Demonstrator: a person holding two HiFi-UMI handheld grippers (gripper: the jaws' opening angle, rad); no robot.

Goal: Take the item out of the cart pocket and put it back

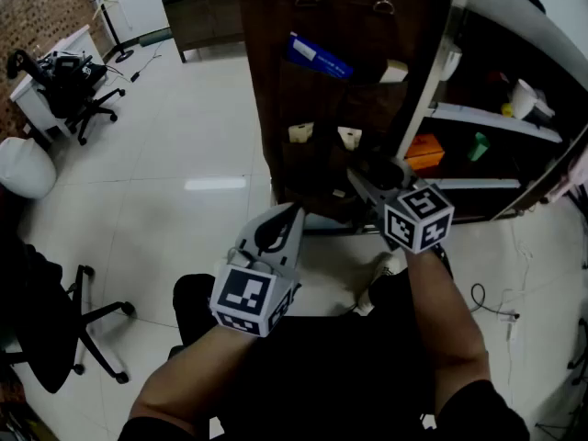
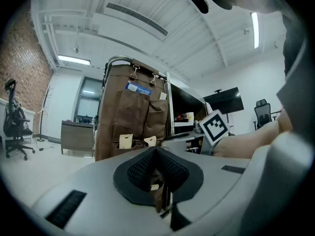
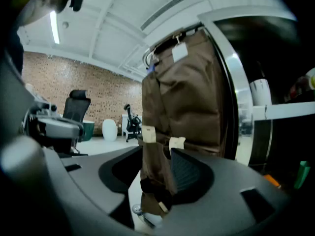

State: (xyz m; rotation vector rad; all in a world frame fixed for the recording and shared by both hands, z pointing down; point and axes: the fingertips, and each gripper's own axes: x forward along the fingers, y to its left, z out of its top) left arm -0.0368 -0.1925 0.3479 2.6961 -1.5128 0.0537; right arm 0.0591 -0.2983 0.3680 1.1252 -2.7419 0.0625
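Note:
A brown fabric organizer (image 1: 322, 90) hangs on the side of a cart, clipped at the top. A blue item (image 1: 316, 57) sticks out of an upper pocket and a white item (image 1: 393, 72) shows beside it. Two beige tags (image 1: 300, 133) sit on the lower pockets. My right gripper (image 1: 356, 178) is open, low in front of the organizer (image 3: 187, 97), and nothing is between its pads (image 3: 189, 173). My left gripper (image 1: 292, 213) is shut and empty, held back from the organizer (image 2: 133, 117), to the left of the right one.
A shelf unit (image 1: 496, 122) stands right of the organizer with an orange box (image 1: 424, 152) and a green thing (image 1: 478, 145). Office chairs (image 1: 69, 81) and a white rounded object (image 1: 26, 166) stand left. A black chair (image 1: 55, 329) is close at lower left. A cable (image 1: 487, 301) lies on the floor.

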